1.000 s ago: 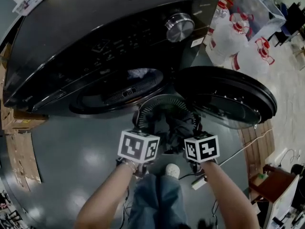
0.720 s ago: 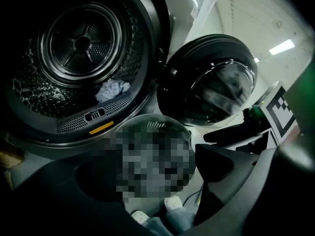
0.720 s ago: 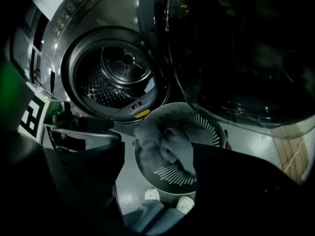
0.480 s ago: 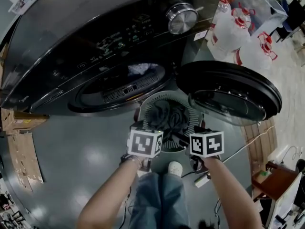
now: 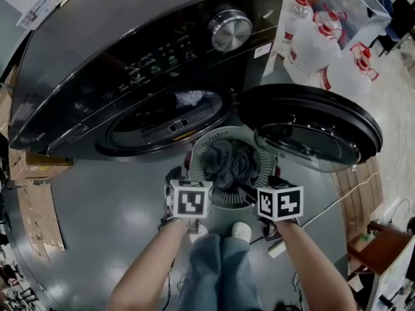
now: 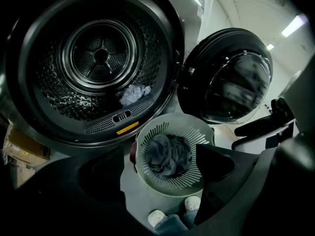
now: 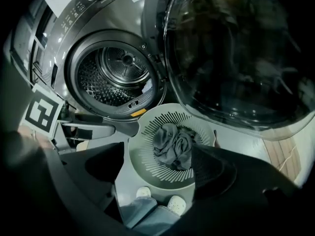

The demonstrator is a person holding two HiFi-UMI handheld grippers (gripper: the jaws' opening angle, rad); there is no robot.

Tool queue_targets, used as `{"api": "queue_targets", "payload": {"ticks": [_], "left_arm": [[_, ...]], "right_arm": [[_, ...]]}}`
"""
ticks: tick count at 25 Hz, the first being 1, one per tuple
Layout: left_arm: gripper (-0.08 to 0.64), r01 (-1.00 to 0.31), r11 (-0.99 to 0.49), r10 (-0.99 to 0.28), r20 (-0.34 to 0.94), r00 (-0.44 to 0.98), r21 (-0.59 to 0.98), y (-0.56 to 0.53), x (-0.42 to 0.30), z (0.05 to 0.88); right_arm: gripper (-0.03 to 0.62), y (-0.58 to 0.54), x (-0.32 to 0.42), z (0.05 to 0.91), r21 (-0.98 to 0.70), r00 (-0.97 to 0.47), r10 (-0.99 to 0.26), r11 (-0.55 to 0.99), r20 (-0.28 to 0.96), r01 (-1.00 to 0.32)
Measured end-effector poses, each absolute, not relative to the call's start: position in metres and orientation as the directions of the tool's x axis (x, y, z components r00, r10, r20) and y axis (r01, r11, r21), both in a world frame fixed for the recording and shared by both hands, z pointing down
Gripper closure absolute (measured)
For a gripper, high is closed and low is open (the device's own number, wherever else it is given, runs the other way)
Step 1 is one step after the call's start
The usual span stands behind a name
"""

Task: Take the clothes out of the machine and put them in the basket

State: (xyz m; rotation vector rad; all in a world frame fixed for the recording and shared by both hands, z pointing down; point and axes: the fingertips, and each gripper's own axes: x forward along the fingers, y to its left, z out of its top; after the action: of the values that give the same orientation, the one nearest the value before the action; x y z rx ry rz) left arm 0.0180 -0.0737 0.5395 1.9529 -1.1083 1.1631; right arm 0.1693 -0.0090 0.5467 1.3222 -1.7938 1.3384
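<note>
The basket, pale, round and slotted, stands on the grey floor and serves as reference. It holds a bundle of dark grey clothes, heaped at its centre and lying below the rim. The left gripper hangs above the basket's near left edge, pointing steeply down. Its jaws have just been opening and now stand wide apart; nothing lies between them, and the bundle shows well below the gap, untouched. The right gripper hangs above the basket's near right edge, likewise angled down. Its jaws have also just been opening and stand wide apart with nothing between them, clear of the clothes. The machine, dark and front-loading, stands directly behind the basket, its drum mouth facing it. One pale garment lies inside the drum at the bottom front, just behind the lip on the side nearest the basket. The round door hangs open to the right of the basket, its edge overlapping the basket's far right rim in the head view. The person's light shoes stand just beside the basket's near rim. Water jugs stand well apart, beyond the door.
</note>
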Motion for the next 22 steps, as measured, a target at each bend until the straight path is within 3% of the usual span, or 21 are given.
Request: {"api": "queue_targets", "payload": {"ticks": [9, 22], "left_arm": [[0.114, -0.920, -0.390, -0.418, 0.882, 0.220, 0.045, -0.080, 0.009, 0.542], [0.130, -0.929, -0.366, -0.578, 0.797, 0.174, -0.062, -0.112, -0.086, 0.586]], "right_arm": [[0.184, -0.019, 0.158, 0.544, -0.357, -0.404, -0.431, 0.190, 0.807, -0.915], [0.186, -0.071, 0.073, 0.601, -0.349, -0.474, -0.519, 0.324, 0.712, -0.879]]}}
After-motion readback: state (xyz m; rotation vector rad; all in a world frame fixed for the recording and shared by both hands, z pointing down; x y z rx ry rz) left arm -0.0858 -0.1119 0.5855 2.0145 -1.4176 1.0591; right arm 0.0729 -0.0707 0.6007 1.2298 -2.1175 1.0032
